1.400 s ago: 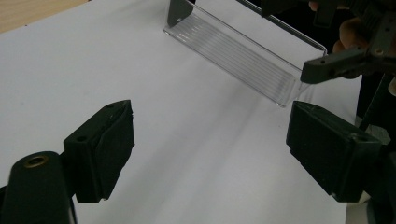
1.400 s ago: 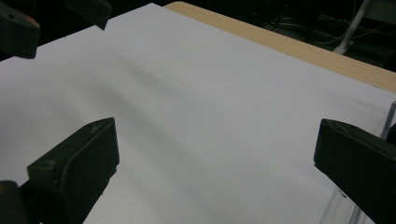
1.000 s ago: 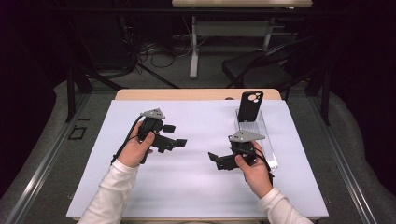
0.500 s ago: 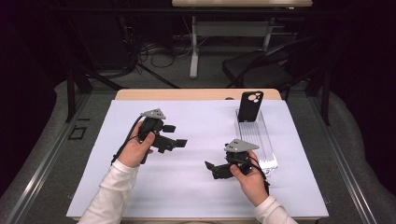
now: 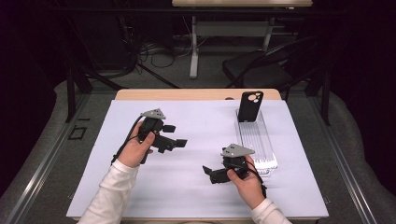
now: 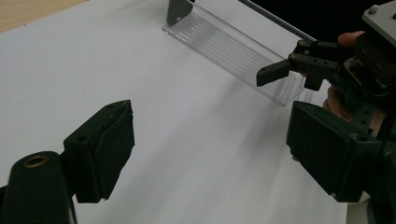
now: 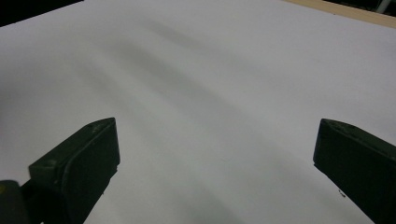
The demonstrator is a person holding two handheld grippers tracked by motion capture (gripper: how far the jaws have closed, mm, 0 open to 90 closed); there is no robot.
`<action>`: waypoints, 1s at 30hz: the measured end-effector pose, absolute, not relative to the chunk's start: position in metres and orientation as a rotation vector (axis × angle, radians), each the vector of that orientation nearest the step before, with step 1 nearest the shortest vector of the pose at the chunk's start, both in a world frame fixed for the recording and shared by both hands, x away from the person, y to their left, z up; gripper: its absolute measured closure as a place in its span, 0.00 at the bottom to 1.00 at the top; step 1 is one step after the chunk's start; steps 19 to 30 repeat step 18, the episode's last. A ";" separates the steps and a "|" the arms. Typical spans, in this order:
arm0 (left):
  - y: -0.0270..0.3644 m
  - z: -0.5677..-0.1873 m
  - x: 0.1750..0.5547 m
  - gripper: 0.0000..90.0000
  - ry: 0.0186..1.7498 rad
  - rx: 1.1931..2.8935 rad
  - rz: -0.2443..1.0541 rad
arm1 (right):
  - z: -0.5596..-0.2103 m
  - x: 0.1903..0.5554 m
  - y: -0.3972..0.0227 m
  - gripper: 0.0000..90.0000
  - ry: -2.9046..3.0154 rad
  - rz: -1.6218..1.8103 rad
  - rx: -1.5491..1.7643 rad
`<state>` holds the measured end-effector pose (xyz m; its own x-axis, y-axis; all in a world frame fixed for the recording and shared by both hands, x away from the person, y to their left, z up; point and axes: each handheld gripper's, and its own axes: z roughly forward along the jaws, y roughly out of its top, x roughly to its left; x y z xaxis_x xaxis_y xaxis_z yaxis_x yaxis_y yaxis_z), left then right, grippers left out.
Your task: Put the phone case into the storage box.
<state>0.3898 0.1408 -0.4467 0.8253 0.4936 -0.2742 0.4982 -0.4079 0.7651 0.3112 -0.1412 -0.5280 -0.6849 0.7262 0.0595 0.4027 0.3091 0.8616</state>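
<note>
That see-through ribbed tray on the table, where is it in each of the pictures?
High view: the clear ribbed tray lies right of centre, a black phone standing at its far end.
Left gripper view: upper middle, running slantwise.
Right gripper view: not in it.
Shared landmark: the white table cover.

White-covered table [image 5: 187,186], clear ribbed stand [image 5: 259,144] on it

Black phone [image 5: 250,106] stands upright (camera side showing) at clear ribbed tray's [image 5: 259,144] far end.

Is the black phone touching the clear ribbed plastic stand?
Touching. The high view shows the black phone standing upright in the clear ribbed plastic stand, at its far end.
</note>
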 end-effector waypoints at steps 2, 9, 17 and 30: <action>0.141 -0.447 0.390 0.17 0.732 2.065 -0.010 | -0.529 0.311 -0.141 0.00 2.246 1.318 1.013; 0.141 -0.447 0.390 0.17 0.732 2.067 -0.006 | -0.531 0.310 -0.141 0.00 2.250 1.324 1.012; 0.143 -0.446 0.390 0.17 0.733 2.062 -0.002 | -0.531 0.309 -0.142 0.00 2.249 1.325 1.007; 0.143 -0.446 0.390 0.17 0.733 2.062 -0.001 | -0.531 0.309 -0.142 0.00 2.249 1.327 1.006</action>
